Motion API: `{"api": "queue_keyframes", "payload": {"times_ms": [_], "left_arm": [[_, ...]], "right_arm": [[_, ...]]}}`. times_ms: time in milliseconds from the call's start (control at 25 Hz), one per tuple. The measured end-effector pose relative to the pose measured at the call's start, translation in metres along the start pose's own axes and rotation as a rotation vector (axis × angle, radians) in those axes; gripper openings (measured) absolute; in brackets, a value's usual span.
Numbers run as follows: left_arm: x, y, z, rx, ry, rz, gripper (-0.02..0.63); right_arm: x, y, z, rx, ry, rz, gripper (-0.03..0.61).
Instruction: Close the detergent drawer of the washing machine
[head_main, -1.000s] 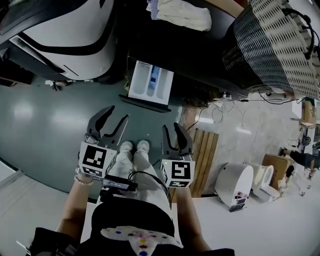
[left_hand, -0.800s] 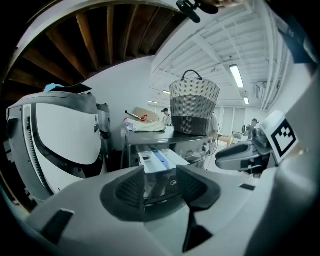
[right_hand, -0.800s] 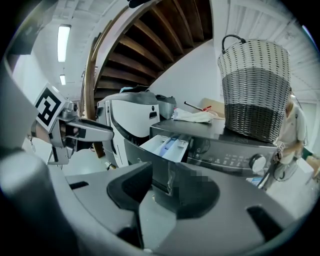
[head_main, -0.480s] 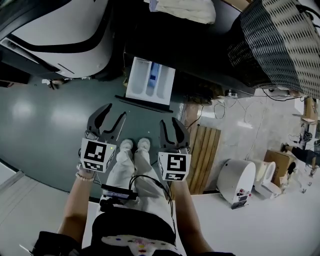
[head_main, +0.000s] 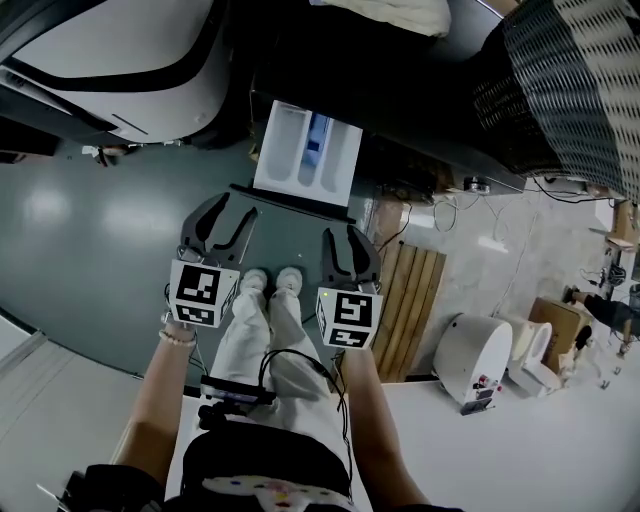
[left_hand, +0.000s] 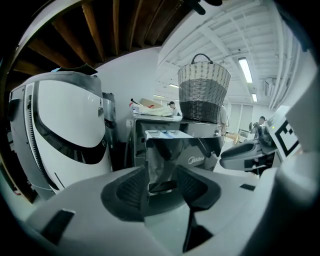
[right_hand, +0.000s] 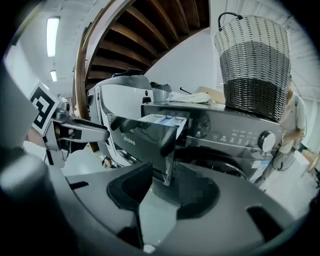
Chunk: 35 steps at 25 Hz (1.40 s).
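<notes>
The washing machine (head_main: 420, 100) stands dark ahead of me, with its detergent drawer (head_main: 305, 152) pulled out; the drawer is white inside with a blue compartment. My left gripper (head_main: 225, 215) is open just short of the drawer's dark front panel (head_main: 290, 200), with nothing held. My right gripper (head_main: 348, 240) is open too, beside it and a little to the right of the drawer. In the left gripper view the drawer (left_hand: 165, 142) shows beyond the empty jaws of the left gripper (left_hand: 162, 187). In the right gripper view the drawer (right_hand: 150, 127) juts out left of the control panel (right_hand: 235, 135), beyond the right gripper (right_hand: 162, 192).
A woven basket (head_main: 570, 90) and a pale cloth (head_main: 400, 12) rest on the washing machine. A large white appliance (head_main: 120, 60) stands to its left. A wooden pallet (head_main: 405, 300), floor cables (head_main: 450, 215) and a white rounded device (head_main: 470, 365) lie to the right. My shoes (head_main: 270, 285) are below the grippers.
Both grippers have sunk together and now sit closer to the open drawer's front. The drawer has not moved.
</notes>
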<state>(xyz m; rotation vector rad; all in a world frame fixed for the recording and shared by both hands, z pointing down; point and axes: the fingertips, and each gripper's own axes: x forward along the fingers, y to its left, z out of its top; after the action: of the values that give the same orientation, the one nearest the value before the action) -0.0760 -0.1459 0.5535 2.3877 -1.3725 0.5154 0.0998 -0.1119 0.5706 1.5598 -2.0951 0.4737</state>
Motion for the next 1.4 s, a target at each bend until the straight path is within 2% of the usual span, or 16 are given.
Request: {"api": "queue_keyframes", "payload": {"times_ms": [120, 480, 720, 960, 1400], "left_arm": [[0.003, 0.005, -0.002, -0.028, 0.000, 0.016, 0.201], [0.012, 0.017, -0.008, -0.045, 0.007, 0.058, 0.188], [0.013, 0.017, -0.008, -0.070, 0.008, 0.051, 0.179], [0.014, 0.015, -0.007, -0.031, 0.032, 0.037, 0.170], [0.016, 0.016, -0.007, -0.063, 0.036, 0.044, 0.170]], "right_arm": [[0.006, -0.002, -0.002, 0.012, 0.003, -0.007, 0.127], [0.012, 0.000, -0.008, 0.038, 0.011, -0.027, 0.127], [0.013, -0.001, -0.008, 0.052, 0.003, -0.048, 0.127], [0.017, -0.006, -0.008, 0.030, 0.014, -0.088, 0.125], [0.021, -0.007, -0.006, 0.013, 0.023, -0.090, 0.127]]}}
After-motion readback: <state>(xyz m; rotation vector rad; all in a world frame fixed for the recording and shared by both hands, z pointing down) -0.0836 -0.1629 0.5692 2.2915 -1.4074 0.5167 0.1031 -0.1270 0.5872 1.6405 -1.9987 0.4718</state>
